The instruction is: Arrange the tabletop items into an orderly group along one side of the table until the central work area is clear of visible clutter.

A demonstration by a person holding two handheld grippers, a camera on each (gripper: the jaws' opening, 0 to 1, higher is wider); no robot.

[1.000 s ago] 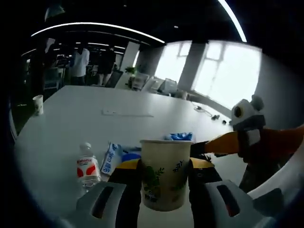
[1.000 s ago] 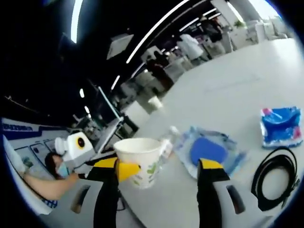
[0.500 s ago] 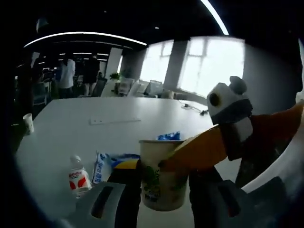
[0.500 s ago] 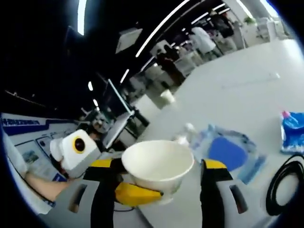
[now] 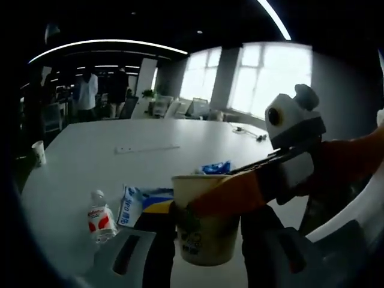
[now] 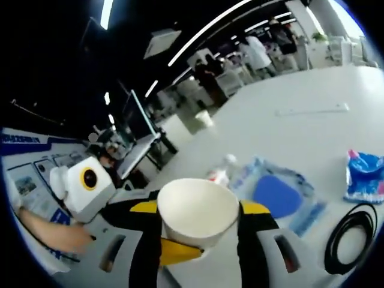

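when read from the left of the left gripper view: small white cup [image 5: 39, 153] far off by the table [image 5: 78, 174] edge, then water bottle [image 5: 99, 216] upright on the white top, wipes pack [image 5: 133, 203] lying flat just beside it. further back, a white strip [image 5: 147, 148] flat on the bare middle. at centre, paper cup [image 5: 204, 240] off the table and upright, clamped between the jaws of the left gripper [image 5: 205, 207]. blue packet [image 5: 215, 168] behind the cup's rim. reaching in from the right, right gripper [image 5: 234, 195], one orange jaw laid across the cup just under the rim.

as seen in the right gripper view, again from the left: left gripper low at the side, a yellow jaw tip against the cup's lower wall. same paper cup at centre, mouth open toward the camera, flanked closely by the right gripper's two jaws; cannot tell whether pressed on the cup or only alongside. beyond it the bottle, then the wipes pack with its blue oval, the blue packet near the right edge, and a coiled black cable [image 6: 348, 240] below that packet, all on the table.
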